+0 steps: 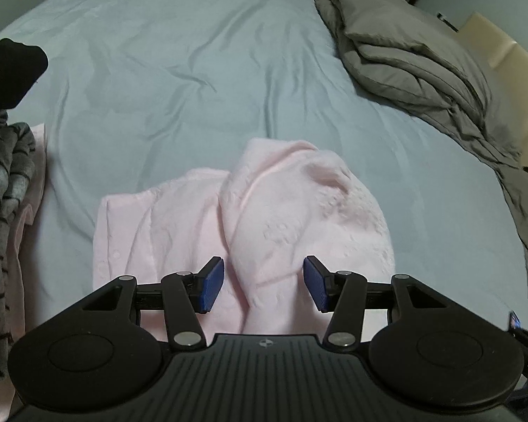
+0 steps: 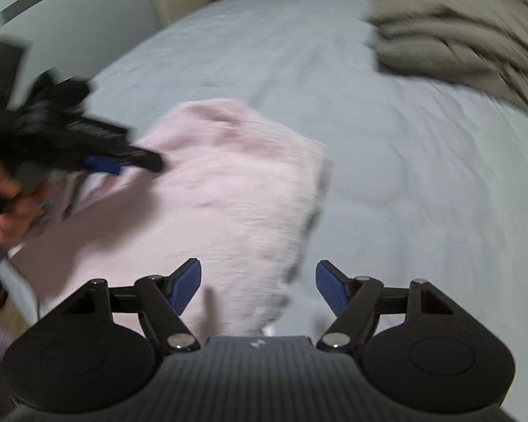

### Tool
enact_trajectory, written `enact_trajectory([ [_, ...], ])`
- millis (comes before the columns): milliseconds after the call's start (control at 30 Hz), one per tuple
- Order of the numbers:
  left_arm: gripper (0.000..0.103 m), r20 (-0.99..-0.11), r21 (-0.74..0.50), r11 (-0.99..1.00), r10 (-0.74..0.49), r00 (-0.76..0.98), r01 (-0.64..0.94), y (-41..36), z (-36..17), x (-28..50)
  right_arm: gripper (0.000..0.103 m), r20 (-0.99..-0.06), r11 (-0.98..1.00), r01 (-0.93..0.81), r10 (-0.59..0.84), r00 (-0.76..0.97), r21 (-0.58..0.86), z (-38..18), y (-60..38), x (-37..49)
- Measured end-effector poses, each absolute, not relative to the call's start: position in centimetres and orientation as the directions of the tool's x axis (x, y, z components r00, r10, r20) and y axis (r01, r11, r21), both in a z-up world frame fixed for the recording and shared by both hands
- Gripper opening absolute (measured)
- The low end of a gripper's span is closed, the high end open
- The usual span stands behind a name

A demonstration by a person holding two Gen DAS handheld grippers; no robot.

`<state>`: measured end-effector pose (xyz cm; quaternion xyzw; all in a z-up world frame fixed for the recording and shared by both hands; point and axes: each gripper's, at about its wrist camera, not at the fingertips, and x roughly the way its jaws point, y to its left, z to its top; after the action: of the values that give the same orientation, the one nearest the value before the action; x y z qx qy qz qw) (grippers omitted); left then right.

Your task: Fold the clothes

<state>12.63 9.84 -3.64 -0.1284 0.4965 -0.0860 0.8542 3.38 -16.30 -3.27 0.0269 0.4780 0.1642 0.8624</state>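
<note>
Both hand-held grippers are seen hovering low over the bed. The left hand-held gripper sits at the bottom centre of its own view, blue pads spread wide with nothing pinched; a ridge of the pink garment is bunched up right in the gap between the pads, but contact with either pad can't be confirmed. In the right wrist view the same gripper is picked up at mid left, gripped by a bare hand and angled toward the pink cloth's left edge; it's smeared by motion blur, so its opening can't be read from there.

The right hand-held gripper is also held wide, pads empty, parked at the bottom centre of its frame over the near edge of the pink garment, whose right hem falls between the fingers.

The garment itself is found crumpled in the lower middle of the left view, lying on the pale blue sheet, not flat yet.

Edges and room: a big stretch of bare sheet is left across the upper half of the left view. A grey duvet is heaped along the upper right, well apart from the pink piece. A striped grey garment is piled at the left edge, with something black above it at upper left.
</note>
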Motion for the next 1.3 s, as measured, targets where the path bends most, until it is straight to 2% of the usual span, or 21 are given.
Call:
enact_trajectory([
  [33,0.042,-0.824,-0.305,0.952,-0.274,0.496,0.019,9.8,-3.7,12.8,0.075,-0.823,0.95,-0.219,0.305,0.48,0.224,-3.7,-16.7,3.8],
  [67,0.029,-0.823,-0.305,0.952,-0.273,0.499,0.018,9.8,-3.8,12.9,0.075,-0.829,0.952,-0.184,0.305,0.468,0.246,-4.0,-17.3,4.1],
  [133,0.02,-0.819,-0.305,0.952,-0.271,0.506,0.016,9.8,-4.0,13.1,0.075,-0.839,0.951,-0.126,0.308,0.448,0.282,-4.4,-18.2,4.4],
  [167,0.01,-0.817,-0.305,0.952,-0.27,0.51,0.015,9.8,-4.1,13.3,0.075,-0.841,0.95,-0.111,0.31,0.443,0.292,-4.5,-18.4,4.4],
  [200,0.006,-0.814,-0.302,0.953,-0.271,0.514,0.025,9.8,-3.9,13.1,0.075,-0.843,0.949,-0.096,0.312,0.439,0.301,-4.6,-18.7,4.4],
  [300,0.004,-0.803,-0.288,0.956,-0.273,0.53,0.057,9.6,-2.9,12.5,0.075,-0.844,0.952,-0.095,0.302,0.443,0.291,-4.4,-19.0,4.4],
  [567,0.003,-0.785,-0.226,0.971,-0.229,0.575,0.079,12.9,0.6,9.0,0.075,-0.845,0.956,-0.097,0.289,0.451,0.275,-4.5,-18.5,4.6],
  [700,0.003,-0.814,-0.193,0.981,-0.167,0.557,0.012,15.4,-1.6,9.2,0.075,-0.846,0.955,-0.127,0.296,0.443,0.267,-4.7,-17.6,4.5],
  [800,0.004,-0.824,-0.213,0.977,-0.175,0.538,-0.01,16.5,-3.6,9.7,0.075,-0.842,0.952,-0.139,0.305,0.445,0.271,-4.5,-16.9,4.4],
  [1000,0.004,-0.823,-0.137,0.989,-0.143,0.549,0.053,14.3,-5.6,10.6,0.075,-0.812,0.943,-0.225,0.326,0.485,0.245,-3.3,-14.8,4.3],
  [1133,0.006,-0.82,-0.152,0.988,-0.149,0.553,0.042,14.4,-5.4,10.6,0.074,-0.776,0.923,-0.31,0.365,0.514,0.229,-2.3,-13.2,3.8],
  [1300,0.029,-0.79,-0.168,0.985,-0.153,0.594,0.032,15.7,-3.9,9.4,0.073,-0.727,0.893,-0.422,0.393,0.564,0.155,-1.7,-11.3,3.2],
])
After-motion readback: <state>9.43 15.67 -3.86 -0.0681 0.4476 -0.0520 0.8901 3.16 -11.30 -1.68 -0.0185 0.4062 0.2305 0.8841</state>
